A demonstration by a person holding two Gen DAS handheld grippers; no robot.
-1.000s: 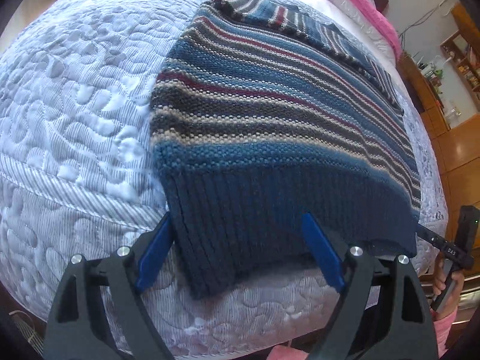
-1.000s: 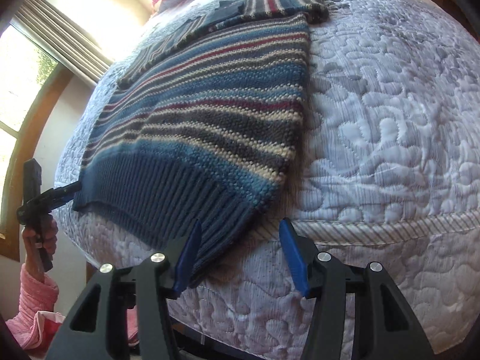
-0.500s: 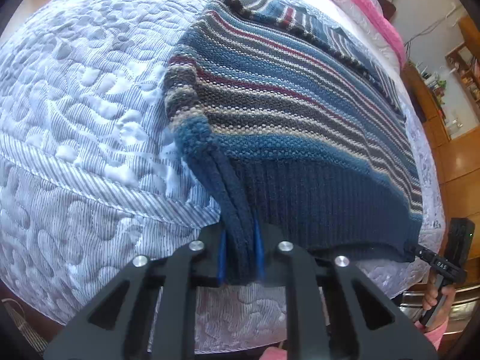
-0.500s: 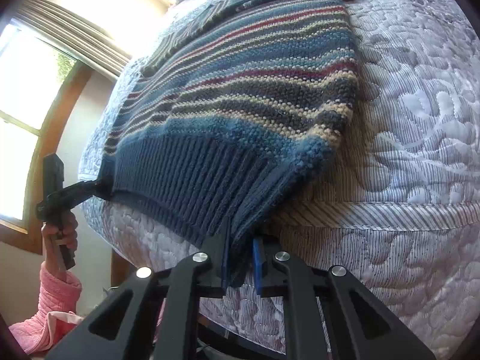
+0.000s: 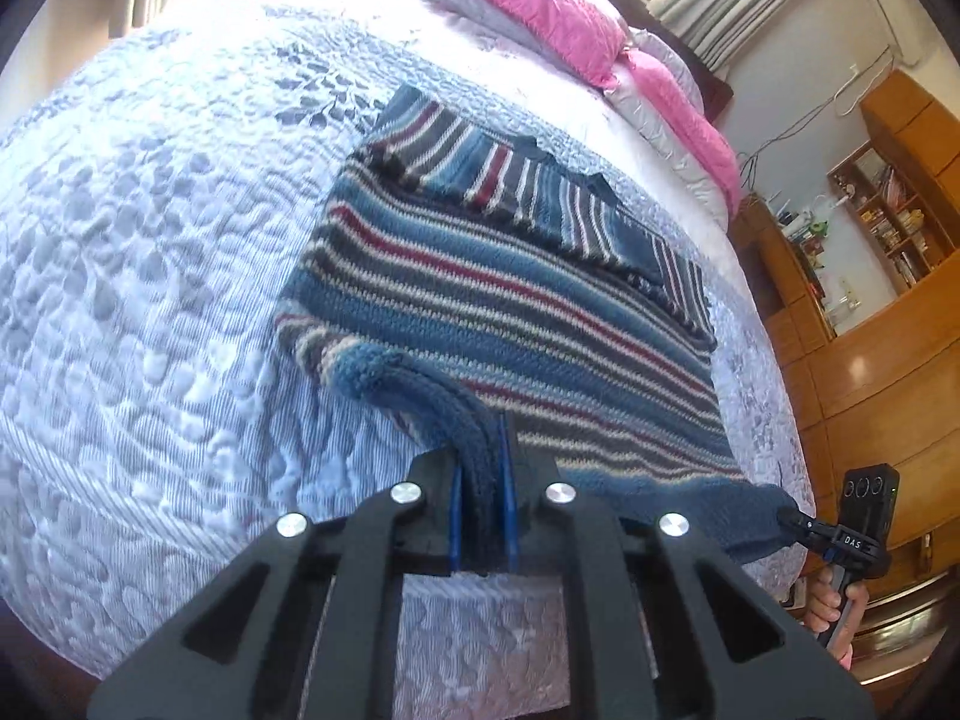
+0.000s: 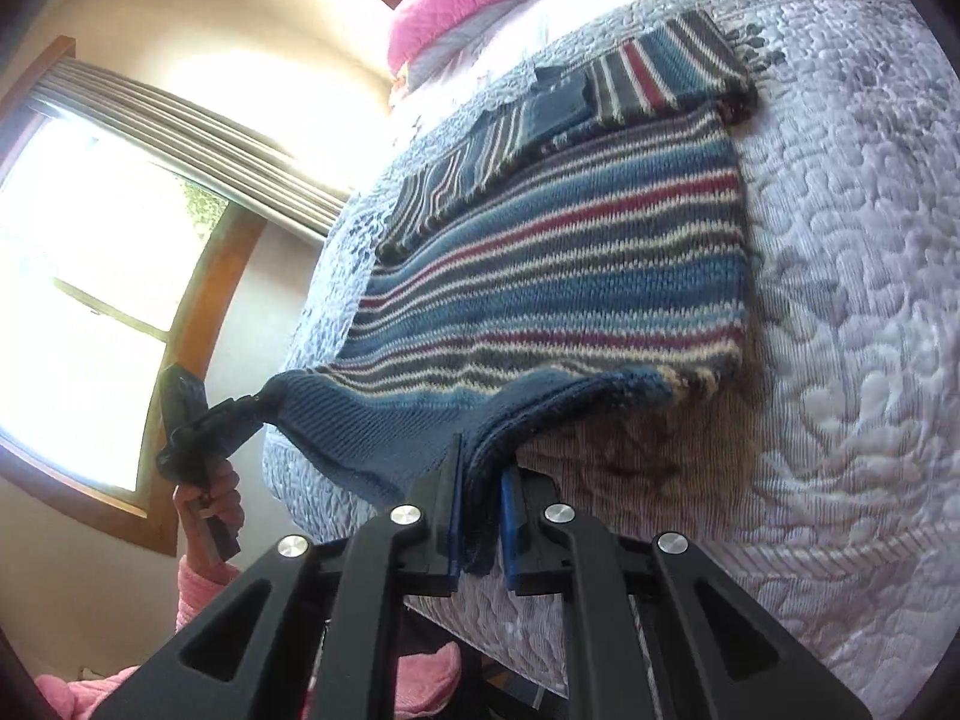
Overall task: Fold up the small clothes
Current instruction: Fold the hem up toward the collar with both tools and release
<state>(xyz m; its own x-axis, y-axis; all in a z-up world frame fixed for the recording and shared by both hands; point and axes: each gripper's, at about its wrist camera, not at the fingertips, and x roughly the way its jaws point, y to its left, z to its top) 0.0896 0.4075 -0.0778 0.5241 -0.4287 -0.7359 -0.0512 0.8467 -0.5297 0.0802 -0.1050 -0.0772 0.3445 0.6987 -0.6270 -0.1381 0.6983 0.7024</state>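
My left gripper has its jaws clamped on one corner of the striped sweater's dark blue hem, low in the frame; my right gripper pinches the other corner. The sweater lies mid-frame on the quilted bed, hem lifted. "DAS" is printed on the right gripper at the lower right of the left view.

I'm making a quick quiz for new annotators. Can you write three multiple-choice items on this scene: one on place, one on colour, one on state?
1. The striped sweater lies on: A a bed, B a desk, C the floor.
2. The pillows at the bed's head are: A green, B pink, C black.
3. The left gripper is: A open, B out of view, C shut on the sweater's hem.

A: quilted bedspread beneath it.
B: bright pink in both views.
C: its jaws pinch the dark blue ribbing; the right gripper does likewise.
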